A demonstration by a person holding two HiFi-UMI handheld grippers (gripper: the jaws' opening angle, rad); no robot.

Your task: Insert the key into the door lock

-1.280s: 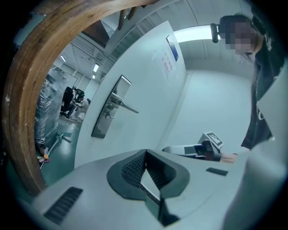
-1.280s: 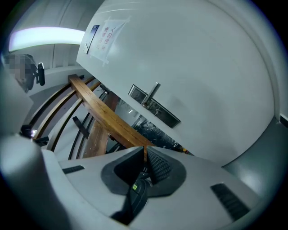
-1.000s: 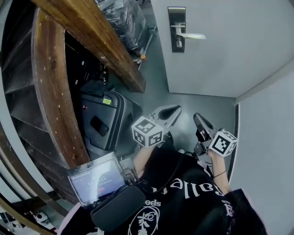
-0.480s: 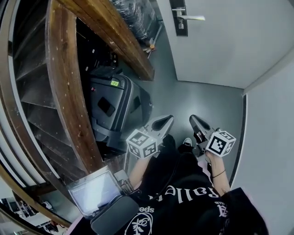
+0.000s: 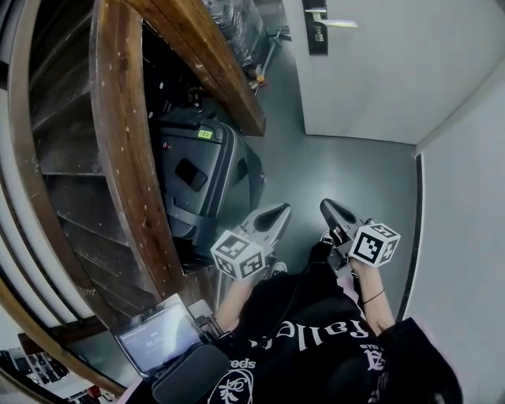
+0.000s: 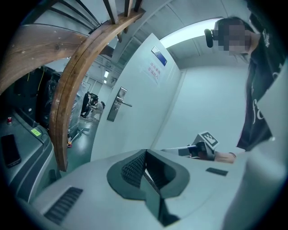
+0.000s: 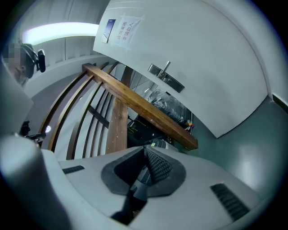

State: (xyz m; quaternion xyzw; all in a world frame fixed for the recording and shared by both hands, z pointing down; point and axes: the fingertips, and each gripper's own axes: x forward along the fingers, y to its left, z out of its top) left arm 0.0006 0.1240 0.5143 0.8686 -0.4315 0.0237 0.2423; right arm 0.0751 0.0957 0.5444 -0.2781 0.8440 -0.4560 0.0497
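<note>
Left gripper (image 5: 276, 215) and right gripper (image 5: 331, 211), fingers pressed together; no key discernible. Door lock (image 5: 318, 33) at the door's left edge, well apart: close in first, approach keyhole squarely

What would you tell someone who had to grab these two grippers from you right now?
Left gripper: jaws together, nothing in them. Right gripper: jaws together too; I can make out no key in either.
Door lock: far ahead on the door, by the handle; both grippers are held low, well short of it.
Done: nothing at the lock. To do: find the key, walk up, insert it.
</note>
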